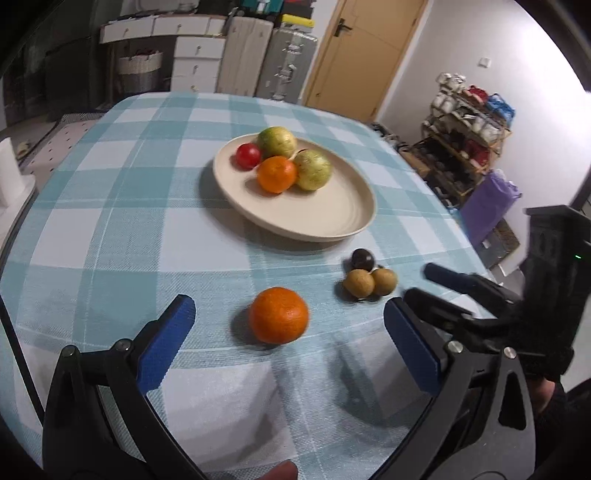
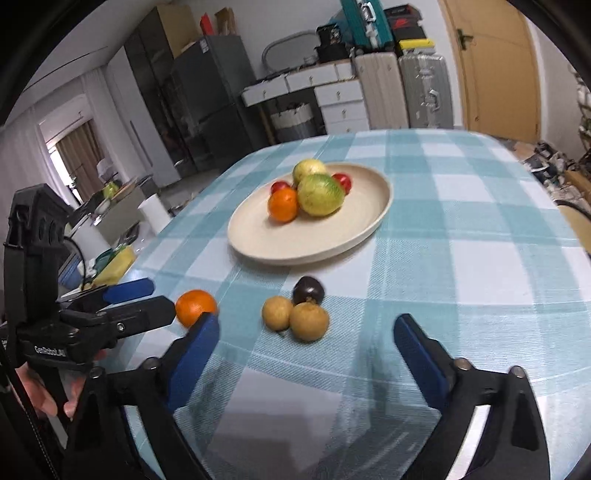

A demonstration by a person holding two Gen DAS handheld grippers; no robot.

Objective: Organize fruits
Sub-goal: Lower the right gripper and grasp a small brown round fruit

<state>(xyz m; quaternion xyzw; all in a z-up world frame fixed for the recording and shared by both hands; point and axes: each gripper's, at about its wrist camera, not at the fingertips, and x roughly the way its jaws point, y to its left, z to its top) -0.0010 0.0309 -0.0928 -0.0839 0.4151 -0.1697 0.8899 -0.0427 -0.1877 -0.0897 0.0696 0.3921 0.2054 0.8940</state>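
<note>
left wrist view: both claws, left claw (image 1: 288,314) and right claw (image 2: 306,328), gape over round orange (image 1: 278,315), checked cloth (image 1: 110,229).

white "genrobot.ai" lettering on the black body of the left gripper (image 2: 138,295)

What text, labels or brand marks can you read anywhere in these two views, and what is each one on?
"GenRobot.AI": white lettering on the black body of the left gripper, seen in the right wrist view; the last letters are soft.
Red mark on a black box stacked on top of the cabinets: too blurred to read.
Nothing readable on the plate, the fruit, the suitcases or the door.
</note>
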